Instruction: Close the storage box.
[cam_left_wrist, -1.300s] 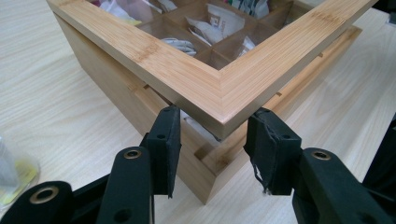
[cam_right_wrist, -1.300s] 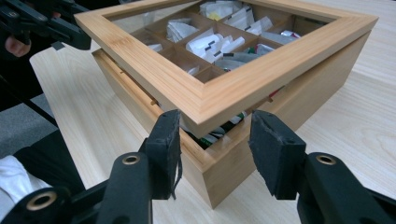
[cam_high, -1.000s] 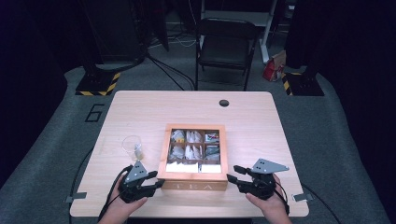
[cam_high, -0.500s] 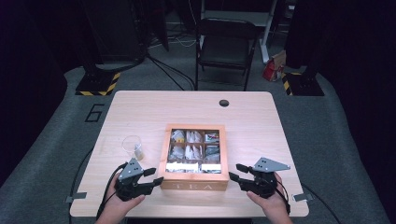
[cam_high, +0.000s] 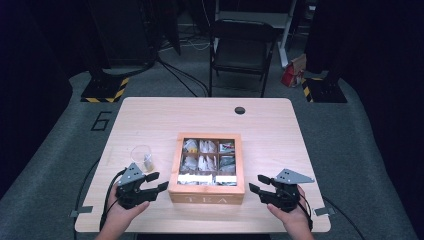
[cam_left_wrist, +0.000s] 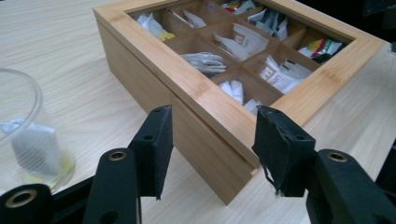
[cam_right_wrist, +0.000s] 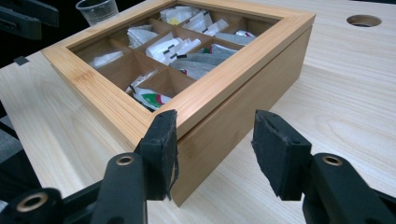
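Jaws of the left gripper (cam_high: 154, 182) had just been opening and stood apart with nothing pressed between them; the near left corner of the wooden tea box (cam_left_wrist: 219, 100) lay just beyond their tips. The right gripper (cam_high: 259, 185) had its jaws parted too, widening a little, the box's near right corner (cam_right_wrist: 196, 107) just ahead of them and unheld. To do this step well, I judged each pair should close squarely on the lid's edge at its corner, both at the same height, so the glazed lid would not twist. Under the lid, the compartments held paper tea sachets (cam_left_wrist: 243, 39). Left of the left jaws, on the surface (cam_high: 270, 127), stood a clear plastic cup (cam_left_wrist: 25, 135) with a teabag inside.
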